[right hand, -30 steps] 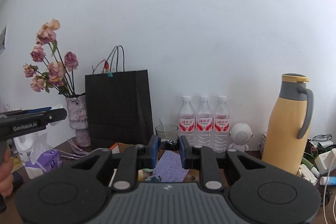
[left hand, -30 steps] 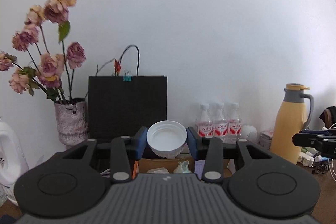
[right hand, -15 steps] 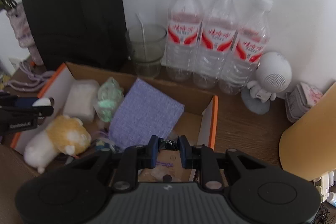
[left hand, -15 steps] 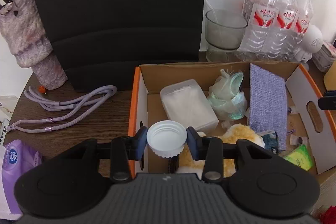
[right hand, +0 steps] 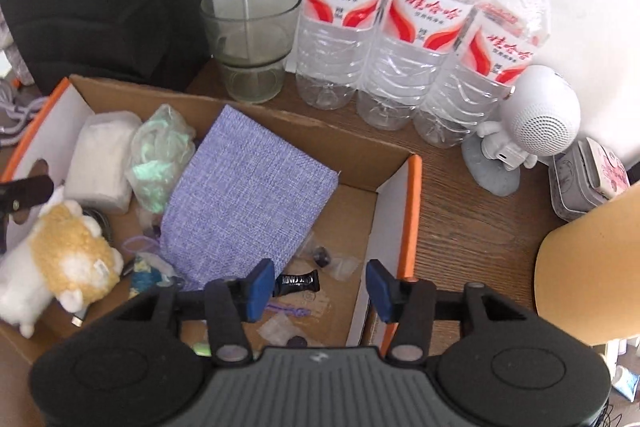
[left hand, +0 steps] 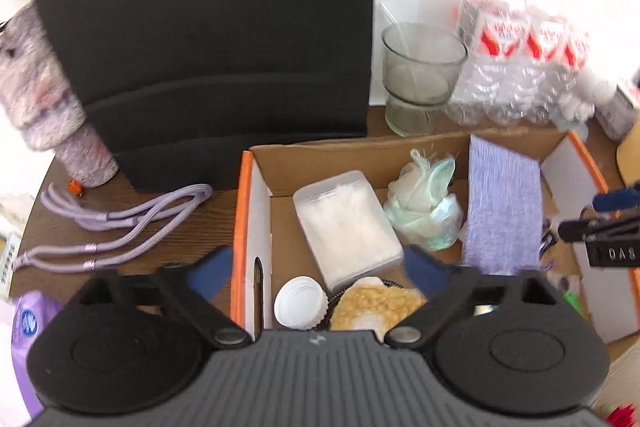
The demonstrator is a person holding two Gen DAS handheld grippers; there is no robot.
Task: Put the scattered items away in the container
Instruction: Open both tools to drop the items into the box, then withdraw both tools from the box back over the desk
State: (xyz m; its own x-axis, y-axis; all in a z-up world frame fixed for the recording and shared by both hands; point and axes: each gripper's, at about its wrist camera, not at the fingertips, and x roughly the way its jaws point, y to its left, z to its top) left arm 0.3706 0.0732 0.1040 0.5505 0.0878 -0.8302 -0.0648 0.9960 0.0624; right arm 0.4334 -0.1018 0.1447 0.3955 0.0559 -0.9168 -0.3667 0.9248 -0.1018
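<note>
An orange-edged cardboard box (left hand: 244, 211) holds a clear plastic case (left hand: 344, 227), a green mesh bundle (left hand: 424, 203), a purple cloth pouch (left hand: 504, 211), a yellow plush toy (left hand: 376, 307) and a white bottle cap (left hand: 300, 307). My left gripper (left hand: 320, 271) is open above the box's near left corner, with the cap lying loose below it. My right gripper (right hand: 320, 287) is open over the box's right end (right hand: 408, 211); a small black item (right hand: 296, 283) lies on the box floor just beyond its left finger.
A purple cord (left hand: 112, 223) and a purple tissue pack (left hand: 24, 327) lie left of the box. A black paper bag (left hand: 208, 39), a vase (left hand: 52, 119), a glass (right hand: 252, 35), three water bottles (right hand: 400, 39) and a white speaker figure (right hand: 528, 123) stand behind. A yellow jug (right hand: 592, 275) is at right.
Both grippers opened. The left one let go of the white cap, which now lies in the box. The right one released the small black item onto the box floor.
</note>
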